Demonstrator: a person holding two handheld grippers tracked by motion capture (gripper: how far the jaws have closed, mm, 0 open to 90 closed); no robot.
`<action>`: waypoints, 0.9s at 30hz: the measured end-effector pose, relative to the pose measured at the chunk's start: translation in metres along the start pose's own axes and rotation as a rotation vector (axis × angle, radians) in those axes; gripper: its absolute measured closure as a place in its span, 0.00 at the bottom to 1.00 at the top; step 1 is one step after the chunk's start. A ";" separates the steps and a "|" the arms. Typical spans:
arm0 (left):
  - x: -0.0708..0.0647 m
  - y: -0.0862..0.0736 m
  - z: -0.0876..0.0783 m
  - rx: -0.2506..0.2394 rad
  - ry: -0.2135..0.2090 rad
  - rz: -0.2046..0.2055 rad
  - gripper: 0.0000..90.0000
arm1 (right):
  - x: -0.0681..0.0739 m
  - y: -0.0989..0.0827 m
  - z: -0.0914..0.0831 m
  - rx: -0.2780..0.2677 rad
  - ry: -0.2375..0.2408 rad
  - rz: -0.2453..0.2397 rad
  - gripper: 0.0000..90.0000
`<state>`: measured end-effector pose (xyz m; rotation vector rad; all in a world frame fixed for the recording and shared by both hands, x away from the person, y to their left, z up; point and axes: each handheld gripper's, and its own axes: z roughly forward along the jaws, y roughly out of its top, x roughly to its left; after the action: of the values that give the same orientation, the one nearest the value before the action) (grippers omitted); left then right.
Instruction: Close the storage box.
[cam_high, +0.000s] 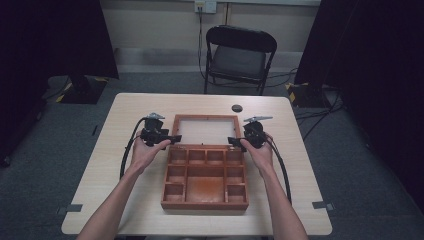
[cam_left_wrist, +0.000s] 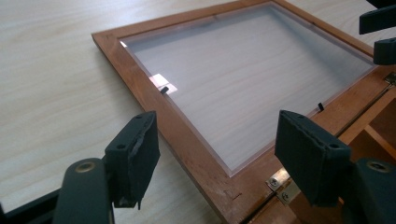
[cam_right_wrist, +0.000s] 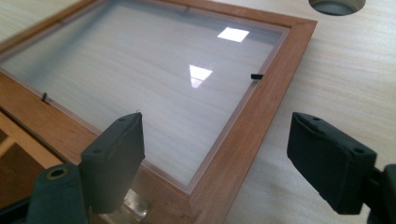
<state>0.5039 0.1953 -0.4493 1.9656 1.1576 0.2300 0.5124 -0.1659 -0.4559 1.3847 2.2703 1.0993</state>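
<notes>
1. A wooden box (cam_high: 205, 182) with several compartments lies open in the middle of the table (cam_high: 125, 200). Its glass-paned lid (cam_high: 205, 131) is folded back flat on the table on the far side of the box, joined to it by metal hinges (cam_left_wrist: 280, 183).
2. The left gripper (cam_high: 172, 139) is held at the near left corner of the lid, just beside the hinge line. Its jaws are spread and straddle the wooden lid frame; the pads do not touch it.
3. The right gripper (cam_high: 233, 142) is held at the near right corner of the lid. Its jaws are spread to either side of the frame corner, clear of the wood.
4. A folding chair (cam_high: 240, 57) stands beyond the far edge of the table.
5. A round hole (cam_high: 236, 108) sits in the tabletop just past the lid.
</notes>
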 end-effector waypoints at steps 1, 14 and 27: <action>0.003 -0.003 0.004 0.013 -0.010 -0.023 0.35 | 0.001 -0.001 0.003 0.016 0.003 -0.002 0.20; 0.011 -0.008 0.016 0.036 -0.047 -0.097 0.36 | -0.007 -0.005 0.013 0.016 0.077 0.064 0.17; 0.015 -0.004 0.023 0.077 -0.081 -0.142 0.31 | -0.014 -0.007 0.020 0.022 0.137 0.134 0.15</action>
<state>0.5222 0.1953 -0.4704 1.9307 1.2627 0.0318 0.5266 -0.1706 -0.4762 1.5340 2.3181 1.2505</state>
